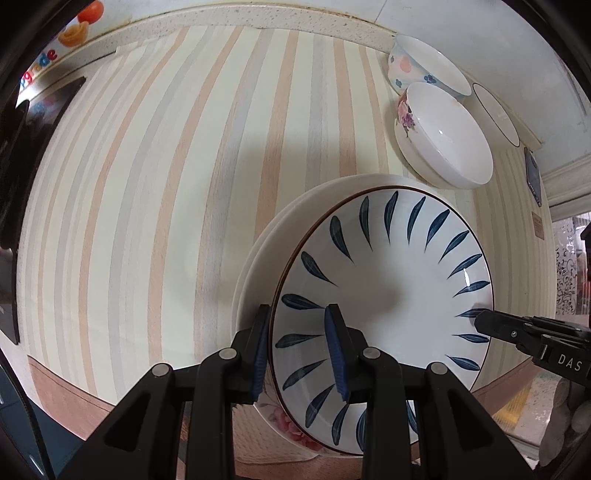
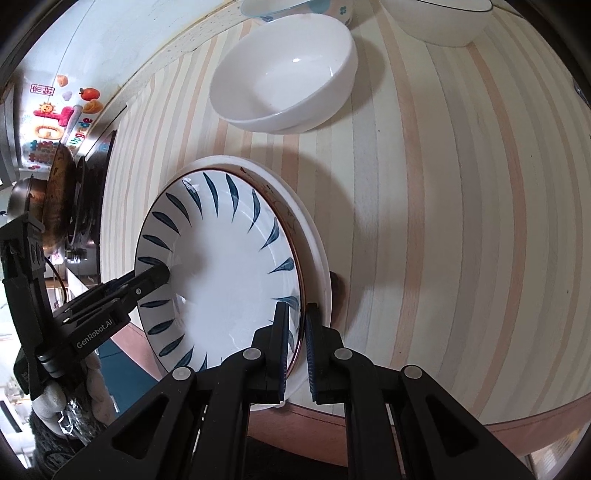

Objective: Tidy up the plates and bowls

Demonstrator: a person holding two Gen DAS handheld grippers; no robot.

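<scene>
A white plate with blue leaf marks lies on top of a stack of white plates near the table's front edge. My left gripper straddles its near rim, one pad outside and one inside, shut on the plate. It also shows in the right wrist view, my left gripper reaching over the plate's left rim. My right gripper pinches the opposite rim between narrow-set fingers. In the left wrist view my right gripper enters from the right.
A large white bowl with a flower print stands behind the stack. Farther back are a small blue-flowered bowl and a dark-rimmed bowl by the wall. Dark pans sit past the striped table.
</scene>
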